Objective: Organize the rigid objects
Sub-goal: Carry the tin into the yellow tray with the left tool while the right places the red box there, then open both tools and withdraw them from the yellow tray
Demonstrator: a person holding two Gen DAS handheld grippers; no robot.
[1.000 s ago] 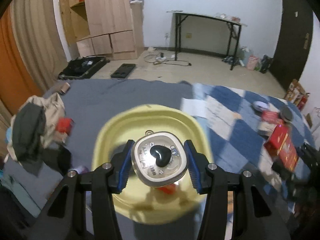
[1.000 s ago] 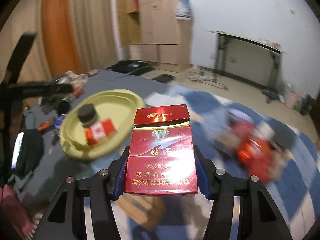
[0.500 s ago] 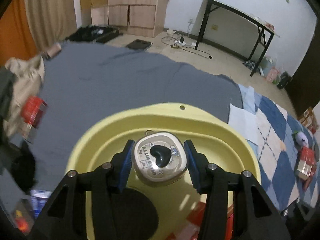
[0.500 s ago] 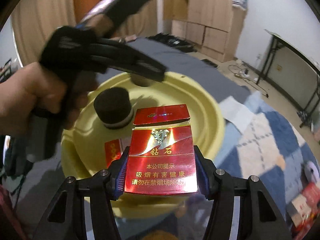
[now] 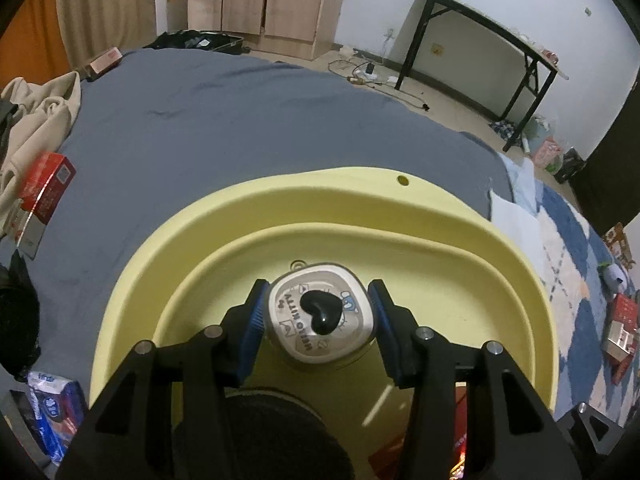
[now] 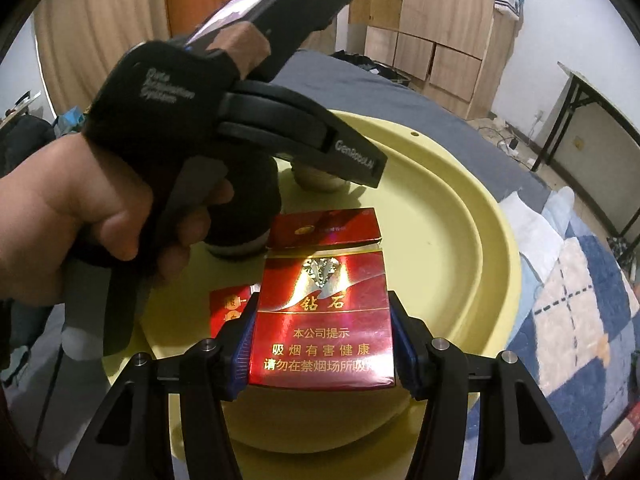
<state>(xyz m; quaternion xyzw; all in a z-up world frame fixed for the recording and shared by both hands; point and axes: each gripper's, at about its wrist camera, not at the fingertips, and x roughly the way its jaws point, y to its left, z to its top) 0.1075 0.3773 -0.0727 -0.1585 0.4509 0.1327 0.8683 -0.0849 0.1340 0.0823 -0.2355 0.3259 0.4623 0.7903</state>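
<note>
My left gripper is shut on a small cream square container with a black heart knob, held low inside the yellow basin. In the right wrist view that left gripper reaches into the basin from the left, a hand on its handle. My right gripper is shut on a red cigarette pack above the basin's near side. A black round jar and a small red box lie in the basin.
The basin rests on a bed with a grey sheet and a blue checked blanket. A red box and beige clothes lie at the left, blue packets near the front left, red boxes at the right.
Both grippers came in over the basin with their loads. The left one sank with the cream container into the basin; the right one moved leftward until the pack hangs over the basin's near side.
</note>
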